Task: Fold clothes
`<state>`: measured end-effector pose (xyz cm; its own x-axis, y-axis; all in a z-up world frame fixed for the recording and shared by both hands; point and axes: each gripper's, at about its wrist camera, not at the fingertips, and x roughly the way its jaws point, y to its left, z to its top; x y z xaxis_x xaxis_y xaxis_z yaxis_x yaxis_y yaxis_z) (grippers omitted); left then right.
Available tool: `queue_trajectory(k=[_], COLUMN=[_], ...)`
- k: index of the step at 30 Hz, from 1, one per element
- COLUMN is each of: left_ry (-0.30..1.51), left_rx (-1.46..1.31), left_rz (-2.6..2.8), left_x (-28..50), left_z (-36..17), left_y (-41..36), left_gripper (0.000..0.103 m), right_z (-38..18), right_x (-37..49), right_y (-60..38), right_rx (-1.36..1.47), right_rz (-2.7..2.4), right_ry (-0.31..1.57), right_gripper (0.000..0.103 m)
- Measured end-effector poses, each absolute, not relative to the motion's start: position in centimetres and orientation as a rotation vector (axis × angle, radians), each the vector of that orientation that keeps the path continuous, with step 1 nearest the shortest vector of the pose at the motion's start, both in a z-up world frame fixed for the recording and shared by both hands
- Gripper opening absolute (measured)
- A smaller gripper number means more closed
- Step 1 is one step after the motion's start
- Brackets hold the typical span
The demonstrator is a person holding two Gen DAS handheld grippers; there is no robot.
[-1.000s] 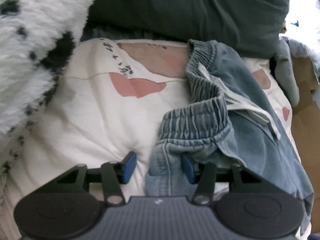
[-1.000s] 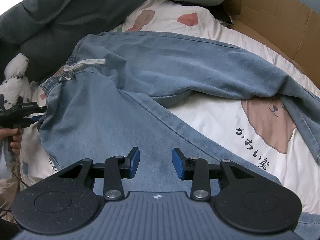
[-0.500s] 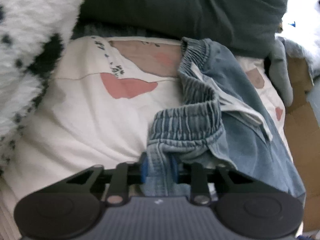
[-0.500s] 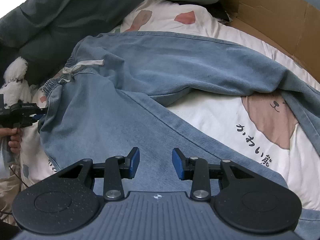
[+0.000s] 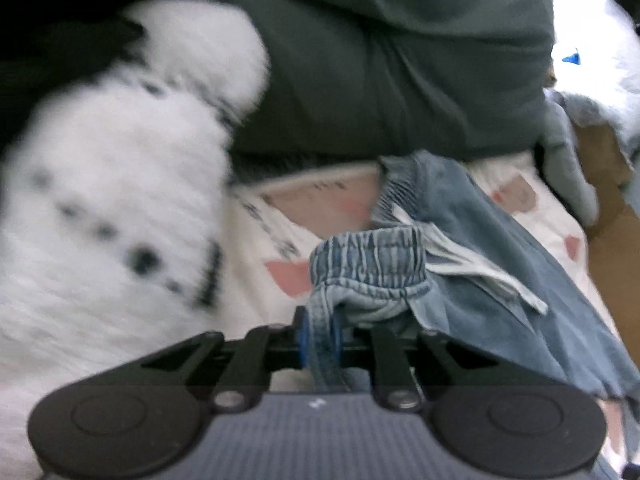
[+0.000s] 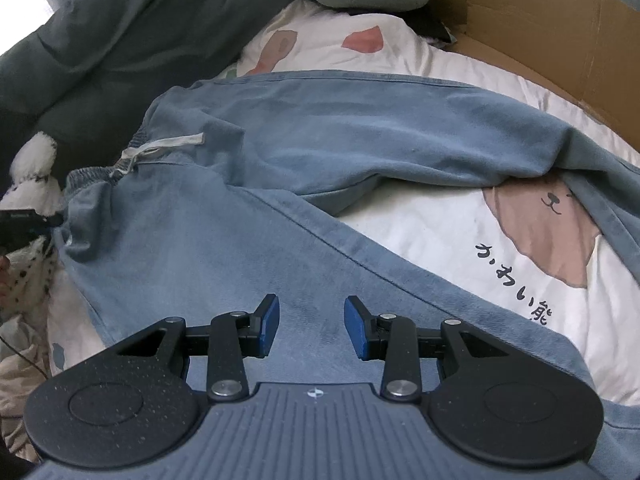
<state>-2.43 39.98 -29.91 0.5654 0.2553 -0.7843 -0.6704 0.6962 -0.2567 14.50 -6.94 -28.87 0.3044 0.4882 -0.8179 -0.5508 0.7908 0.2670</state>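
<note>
1. Jeans lie spread across the bed, waistband toward the left of the right wrist view, legs running to the right.
2. Left gripper: jaws closing, blue pads pressed on a bunched fold of the jeans' elastic waistband, which is raised off the bed.
3. The white drawstring trails over the denim just right of the held fold.
4. Right gripper: jaws partly open, nothing between the pads; it hovers over a jeans leg, though contact with the cloth cannot be judged.
5. A spotted white plush, blurred, lies left of the waistband.
6. A dark grey duvet lies beyond the waistband; cardboard borders the bed's far side.
</note>
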Motion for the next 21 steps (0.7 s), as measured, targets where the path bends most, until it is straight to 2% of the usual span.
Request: queue_trajectory(k=[10, 13, 15, 16, 18, 21], left_ry=[0.883, 0.902, 0.915, 0.923, 0.939, 0.964], left_rx=[-0.548, -0.562, -0.569, -0.569, -0.57, -0.57], left_rz=[0.622, 0.614, 0.609, 0.607, 0.603, 0.601], left_x=[-2.2, -1.7, -1.3, -1.1, -0.7, -0.2], left_z=[-32.9, -33.8, -34.3, -34.4, -34.8, -35.2], left_y=[40.8, 41.1, 41.2, 41.3, 41.4, 41.5], left_gripper=[0.015, 0.019, 0.026, 0.026, 0.028, 0.03], right_z=[-32.5, -33.6, -34.0, -34.1, -34.4, -34.9], right_x=[14.5, 14.4, 14.8, 15.2, 16.1, 17.8], right_y=[-8.0, -8.2, -8.2, -8.1, -7.9, -7.1], right_rx=[-0.012, -0.018, 0.002, 0.016, 0.038, 0.058], right_rz=[0.624, 0.606, 0.606, 0.613, 0.631, 0.64], right_ry=[1.127, 1.134, 1.119, 1.107, 1.085, 1.057], right_gripper=[0.043, 0.043, 0.044, 0.045, 0.054, 0.059])
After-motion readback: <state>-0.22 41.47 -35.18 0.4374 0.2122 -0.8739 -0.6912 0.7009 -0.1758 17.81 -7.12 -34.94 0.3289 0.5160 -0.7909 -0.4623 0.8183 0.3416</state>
